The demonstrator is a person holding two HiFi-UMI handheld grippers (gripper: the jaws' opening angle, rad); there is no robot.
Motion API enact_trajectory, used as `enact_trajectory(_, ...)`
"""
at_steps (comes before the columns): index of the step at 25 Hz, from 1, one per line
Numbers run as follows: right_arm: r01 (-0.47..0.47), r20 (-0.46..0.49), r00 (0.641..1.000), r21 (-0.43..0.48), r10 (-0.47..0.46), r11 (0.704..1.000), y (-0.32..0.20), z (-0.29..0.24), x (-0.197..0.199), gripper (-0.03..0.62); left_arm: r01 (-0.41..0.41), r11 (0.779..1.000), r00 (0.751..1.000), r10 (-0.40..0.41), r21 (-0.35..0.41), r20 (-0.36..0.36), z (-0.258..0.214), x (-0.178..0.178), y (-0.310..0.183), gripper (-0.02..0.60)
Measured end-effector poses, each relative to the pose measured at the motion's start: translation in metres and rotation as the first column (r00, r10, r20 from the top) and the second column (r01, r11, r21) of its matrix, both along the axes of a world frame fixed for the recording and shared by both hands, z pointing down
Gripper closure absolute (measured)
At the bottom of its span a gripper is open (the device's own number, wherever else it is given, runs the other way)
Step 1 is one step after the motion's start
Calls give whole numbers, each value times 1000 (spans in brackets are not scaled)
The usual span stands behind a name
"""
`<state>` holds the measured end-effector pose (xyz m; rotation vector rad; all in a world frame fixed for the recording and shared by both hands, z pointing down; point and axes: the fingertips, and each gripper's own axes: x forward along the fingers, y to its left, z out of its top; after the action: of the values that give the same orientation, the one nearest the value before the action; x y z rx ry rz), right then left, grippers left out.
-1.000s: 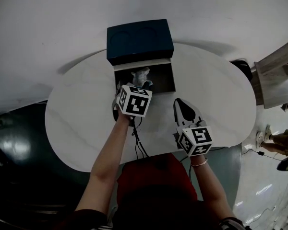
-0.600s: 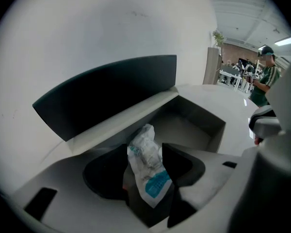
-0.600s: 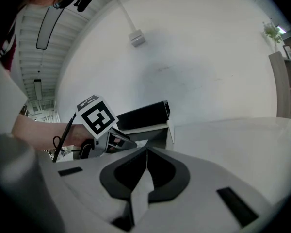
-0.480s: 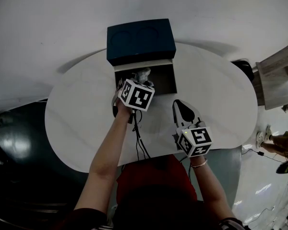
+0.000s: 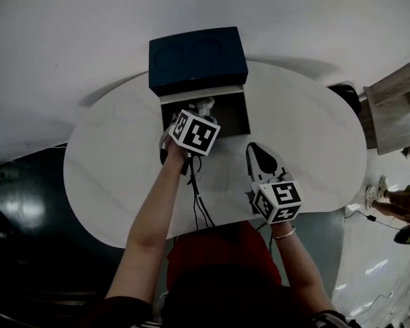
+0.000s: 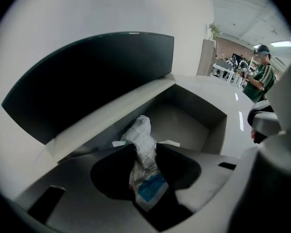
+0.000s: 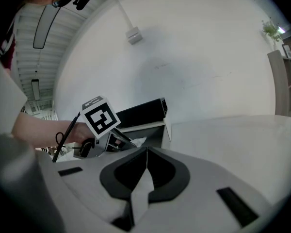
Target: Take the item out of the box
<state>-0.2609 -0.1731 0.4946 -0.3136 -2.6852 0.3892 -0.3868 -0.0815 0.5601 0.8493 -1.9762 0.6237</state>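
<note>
Head view: your L tongs (image 5: 200, 115) reach over the near wall of the open box (image 5: 240, 118), w/ the crumpled packet (image 5: 203, 105) at their tips, just inside that wall on the box's left. The lid (image 5: 198, 59) lies folded back on the far side, so there's no room that way. The way out is prob. up and back toward you, over bare counter (image 5: 116, 169). R tongs (image 5: 257, 150) sit apart, right of the box, low by the counter. L is clearly the nearer hand.

L gripper view: the tongs are closing on the packet (image 6: 144, 159) and the pads already meet it on both sides. Its long axis runs along the gap: blue-printed end toward you, white end poking past the tips into the box. Grey walls stand right and behind, so lift before you pull back.

R gripper view: R tongs are pressed together w/ nothing between, aimed at the box front.
</note>
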Motion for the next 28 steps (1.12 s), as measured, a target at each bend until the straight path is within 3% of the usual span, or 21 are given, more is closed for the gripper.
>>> enact_trajectory(12,9,-2,1000,10,-9,1000,2,-4,-1,577,-48,998,998,47,33,38,-12,7,-9,472)
enact_trajectory(28,-7,39,999,12,7,1000,14,-24,25,577,-92,983,974,57,157,218,-78,48,-13,472)
